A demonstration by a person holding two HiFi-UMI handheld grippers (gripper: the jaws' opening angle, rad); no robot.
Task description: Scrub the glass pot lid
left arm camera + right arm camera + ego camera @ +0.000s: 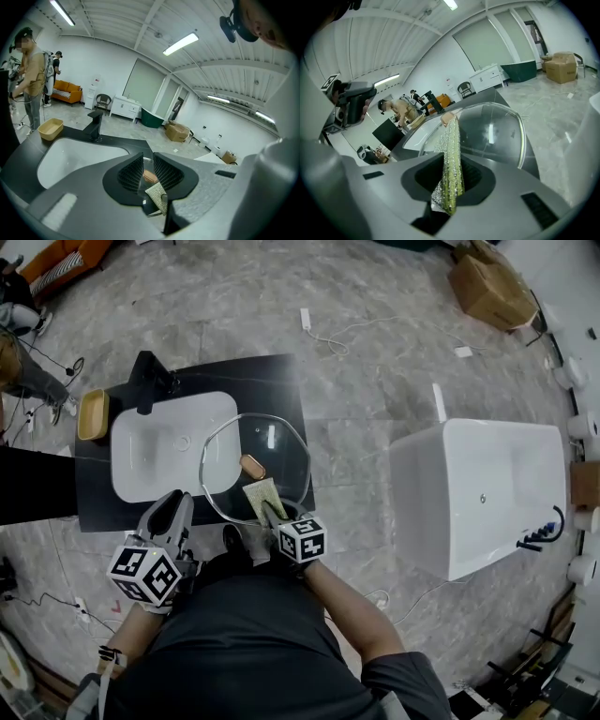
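Observation:
The glass pot lid [277, 442] with a brown knob [251, 466] lies tilted over the right end of a black counter [281, 376], overlapping the white sink [150, 460]. My left gripper [190, 500] is shut on the lid's left rim; in the left gripper view the glass edge runs between its jaws [147, 164], and the knob [150, 176] shows beyond. My right gripper [272, 515] is shut on a silver-green scrub pad [262, 495]. The pad [451, 159] stands upright in its jaws against the lid [497, 131] near the knob [447, 118].
A black faucet [150, 381] and a yellow tray [93, 414] stand at the sink's far side. A white bathtub [487, 493] sits to the right, cardboard boxes [490, 287] far right. People [33, 84] stand beyond the counter's left end. Cables [328, 334] trail on the floor.

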